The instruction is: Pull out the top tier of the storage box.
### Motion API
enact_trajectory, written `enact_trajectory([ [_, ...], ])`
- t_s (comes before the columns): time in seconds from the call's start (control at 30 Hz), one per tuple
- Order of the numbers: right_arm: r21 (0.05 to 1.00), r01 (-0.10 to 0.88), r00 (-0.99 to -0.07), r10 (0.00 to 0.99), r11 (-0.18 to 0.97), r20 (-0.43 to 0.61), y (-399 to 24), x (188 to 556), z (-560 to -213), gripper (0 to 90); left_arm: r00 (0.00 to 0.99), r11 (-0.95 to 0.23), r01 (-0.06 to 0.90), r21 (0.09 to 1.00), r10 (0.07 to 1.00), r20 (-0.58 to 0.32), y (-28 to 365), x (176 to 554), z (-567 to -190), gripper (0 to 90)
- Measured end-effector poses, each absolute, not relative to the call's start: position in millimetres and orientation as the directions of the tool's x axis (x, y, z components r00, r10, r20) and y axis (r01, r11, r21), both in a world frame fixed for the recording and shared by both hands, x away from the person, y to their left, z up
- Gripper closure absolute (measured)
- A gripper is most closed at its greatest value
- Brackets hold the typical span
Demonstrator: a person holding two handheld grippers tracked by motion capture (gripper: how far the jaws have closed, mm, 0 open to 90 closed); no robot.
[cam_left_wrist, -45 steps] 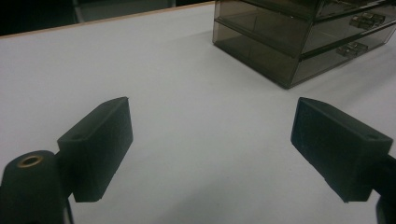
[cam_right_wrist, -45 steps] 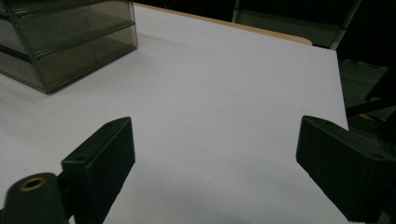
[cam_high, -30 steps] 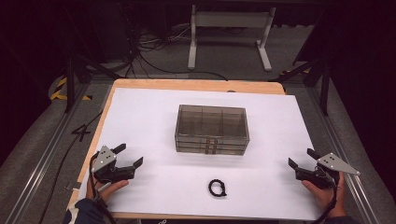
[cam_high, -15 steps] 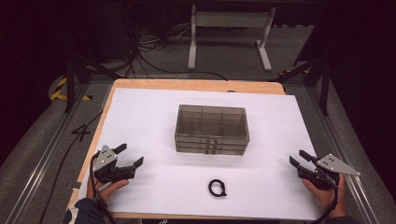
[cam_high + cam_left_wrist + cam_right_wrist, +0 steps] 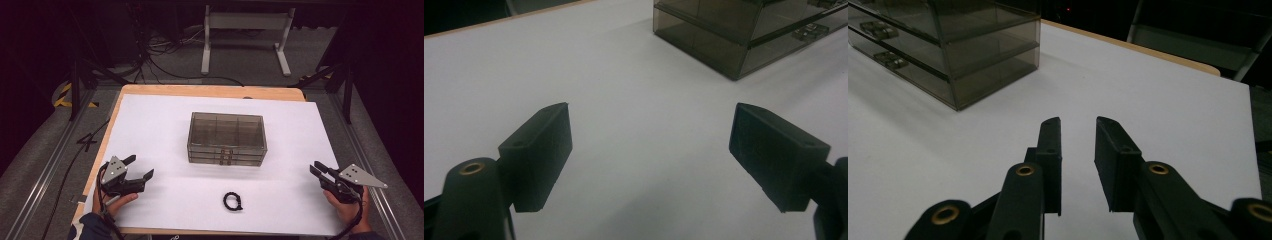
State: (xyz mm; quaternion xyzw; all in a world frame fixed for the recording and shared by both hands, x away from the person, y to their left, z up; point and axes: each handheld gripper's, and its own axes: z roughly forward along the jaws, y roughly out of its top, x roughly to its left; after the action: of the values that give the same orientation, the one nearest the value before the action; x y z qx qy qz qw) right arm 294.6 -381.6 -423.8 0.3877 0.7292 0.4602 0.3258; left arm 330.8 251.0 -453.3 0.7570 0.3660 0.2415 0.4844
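A smoky clear plastic drawer box (image 5: 226, 138) stands in the middle of the white sheet, its drawer fronts facing me. A small black ring-shaped thing (image 5: 232, 201) lies in front of it. My left gripper (image 5: 141, 166) rests at the front left, held by a hand. Its jaws are wide open and empty in the left gripper view (image 5: 651, 107), with the box (image 5: 744, 35) beyond. My right gripper (image 5: 314, 168) sits at the front right. Its jaws have just been closing, and only a narrow gap with nothing in it remains (image 5: 1078, 122). The box (image 5: 948, 45) shows at the upper left.
The white sheet (image 5: 150, 125) covers a wooden tabletop (image 5: 200, 91). Metal rails run along both sides of the table. Cables and a white stand (image 5: 245, 22) lie on the floor behind it.
The right gripper's jaws have drawn together from wide apart to a narrow gap. The left gripper, the box and the black ring have not moved.
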Motion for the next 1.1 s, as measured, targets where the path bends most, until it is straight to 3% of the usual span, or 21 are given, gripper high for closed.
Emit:
enact_trajectory([
  [0.3, 0.933, 0.229, -0.540, 0.834, 0.277, -0.115, -369.7, 297.6, -405.5, 86.3, 0.638, -0.211, 0.255, 0.944, 0.770, 0.000, 242.2, 322.7, -432.1, 21.8],
  [0.67, 0.948, 0.159, -0.582, 0.802, 0.276, -0.136, -345.0, 310.7, -378.0, 89.8, 0.673, -0.229, 0.210, 0.951, 0.739, 0.029, 222.4, 322.1, -420.6, 22.4],
  [1.1, 0.944, 0.111, -0.650, 0.742, 0.310, -0.167, -281.4, 344.6, -361.7, 90.0, 0.723, -0.284, 0.157, 0.946, 0.686, 0.086, 186.7, 326.3, -411.1, 22.8],
])
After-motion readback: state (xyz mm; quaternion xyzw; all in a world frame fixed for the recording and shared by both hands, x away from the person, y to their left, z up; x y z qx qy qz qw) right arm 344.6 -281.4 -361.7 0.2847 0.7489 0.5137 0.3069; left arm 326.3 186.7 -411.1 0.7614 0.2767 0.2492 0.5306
